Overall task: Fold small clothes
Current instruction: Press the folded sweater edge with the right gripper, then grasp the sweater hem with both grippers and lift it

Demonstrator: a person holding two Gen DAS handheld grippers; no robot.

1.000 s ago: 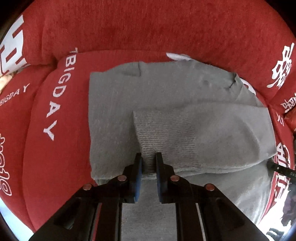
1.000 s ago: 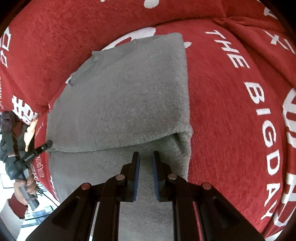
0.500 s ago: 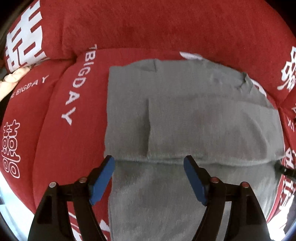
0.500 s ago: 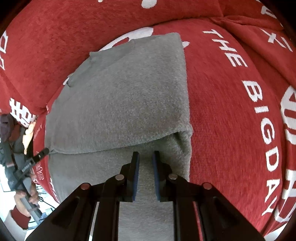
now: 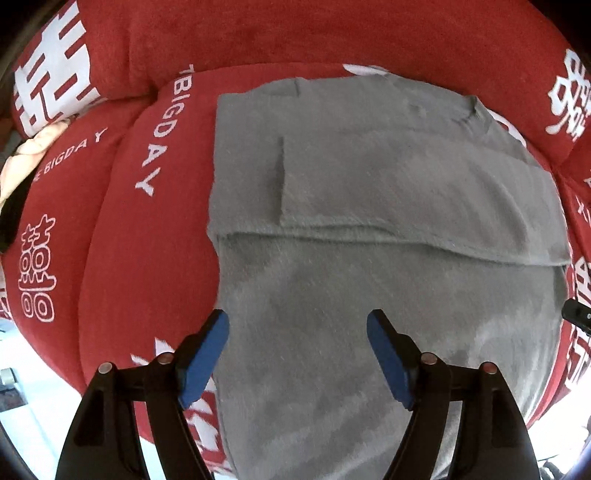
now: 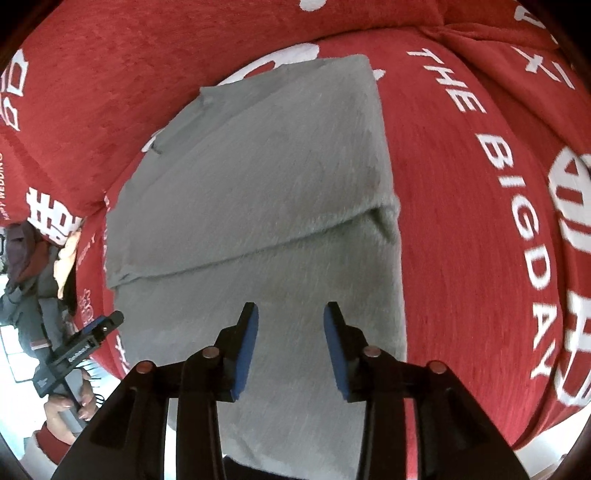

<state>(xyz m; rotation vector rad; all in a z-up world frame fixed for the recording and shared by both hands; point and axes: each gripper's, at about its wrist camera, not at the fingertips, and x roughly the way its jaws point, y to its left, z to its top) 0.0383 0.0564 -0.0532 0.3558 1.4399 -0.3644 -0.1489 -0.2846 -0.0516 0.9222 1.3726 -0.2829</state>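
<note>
A grey knit garment (image 5: 369, 206) lies spread on a red sofa cushion (image 5: 147, 258), its far part folded over toward me with the folded edge running across the middle. My left gripper (image 5: 297, 325) hangs open above the near part of the cloth, nothing between its blue pads. In the right wrist view the same grey garment (image 6: 258, 177) fills the centre, its fold line crossing just beyond my right gripper (image 6: 290, 314). The right jaws are opening and hold nothing. The left gripper's tip (image 6: 107, 321) shows at the garment's left edge, in a person's hand (image 6: 70, 410).
The red sofa cover carries white lettering (image 6: 517, 177) and a padded backrest (image 5: 295, 33) rises behind the cloth. A cream cloth (image 5: 37, 147) sits at the far left. The cushion's front edge drops to a pale floor (image 5: 22, 369).
Both grippers let go of the folded edge. The left opened wide first and drew back toward me; the right then began to open and lifted slightly. The fold now lies flat.
</note>
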